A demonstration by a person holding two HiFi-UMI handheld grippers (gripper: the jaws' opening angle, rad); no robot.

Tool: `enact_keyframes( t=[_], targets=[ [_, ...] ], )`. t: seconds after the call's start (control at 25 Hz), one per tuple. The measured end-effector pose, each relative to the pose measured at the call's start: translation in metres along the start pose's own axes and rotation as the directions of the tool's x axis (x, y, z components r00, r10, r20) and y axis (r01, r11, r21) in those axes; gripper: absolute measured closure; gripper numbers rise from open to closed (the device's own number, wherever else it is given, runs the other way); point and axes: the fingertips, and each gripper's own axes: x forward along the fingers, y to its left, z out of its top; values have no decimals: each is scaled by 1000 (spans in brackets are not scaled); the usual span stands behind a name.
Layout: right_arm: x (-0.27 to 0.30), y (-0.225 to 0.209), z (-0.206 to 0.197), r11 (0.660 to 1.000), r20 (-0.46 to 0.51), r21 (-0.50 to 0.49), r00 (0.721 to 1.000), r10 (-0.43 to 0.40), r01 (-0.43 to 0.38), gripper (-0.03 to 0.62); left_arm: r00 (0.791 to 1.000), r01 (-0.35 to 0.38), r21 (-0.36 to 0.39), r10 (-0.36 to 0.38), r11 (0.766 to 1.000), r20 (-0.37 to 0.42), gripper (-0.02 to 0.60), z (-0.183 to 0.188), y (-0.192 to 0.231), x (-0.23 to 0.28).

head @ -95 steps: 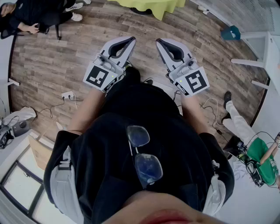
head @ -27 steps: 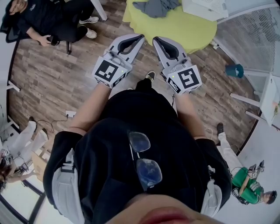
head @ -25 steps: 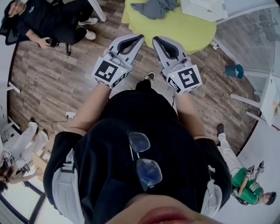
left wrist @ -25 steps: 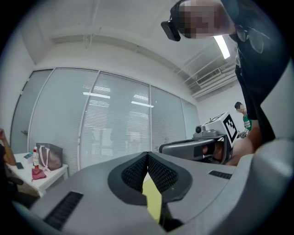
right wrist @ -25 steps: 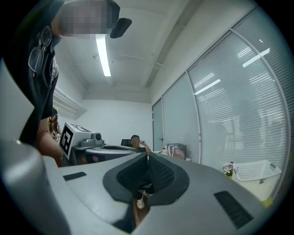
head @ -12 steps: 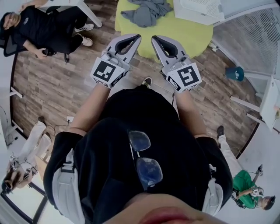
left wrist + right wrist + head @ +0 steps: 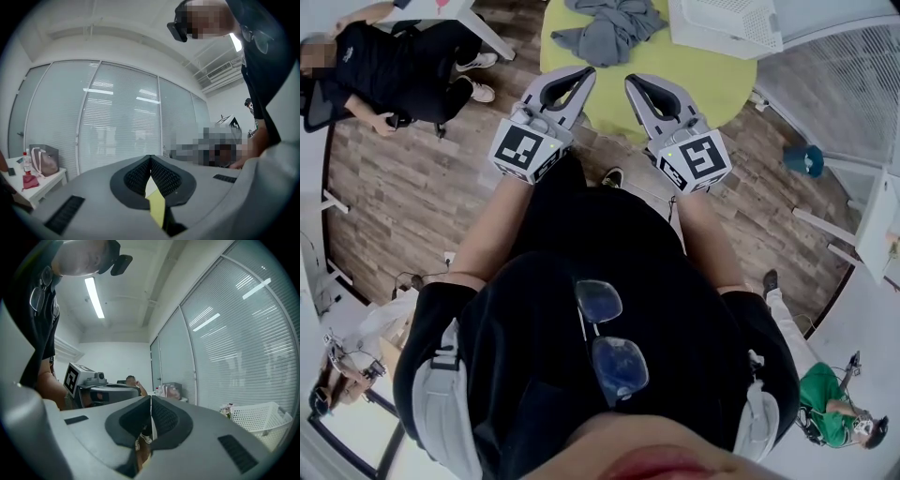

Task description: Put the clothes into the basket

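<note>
On the table (image 7: 717,84): grey clothes (image 7: 605,28) in a heap, white basket (image 7: 727,23) just beside them.
Left tool (image 7: 581,77): jaws closed together, empty, above the table's near edge.
Right tool (image 7: 636,84): jaws closed together, empty, beside the left.

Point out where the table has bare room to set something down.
Free: the table strip between the basket and the near edge, right of the right gripper. A thin margin left of the clothes. Crowded: the far side, clothes next to basket.
</note>
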Motion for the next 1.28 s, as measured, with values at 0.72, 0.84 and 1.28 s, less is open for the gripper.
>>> enact_keyframes(
  t=[0.72,0.84,1.28],
  targets=[
    [138,-155,-78,906,-193,126,906,-377,404,565,962,275,3,-274,962,-12,572,-59,154,122],
    [157,-183,-111,856,-265,170,859,-437,488,557,957,290,17,-290,957,-8,572,-79,180,143],
    [206,-247,-243,651,-572,323,689,-444,687,315,917,395,0,-394,919,-55,572,-151,226,206]
  ],
)
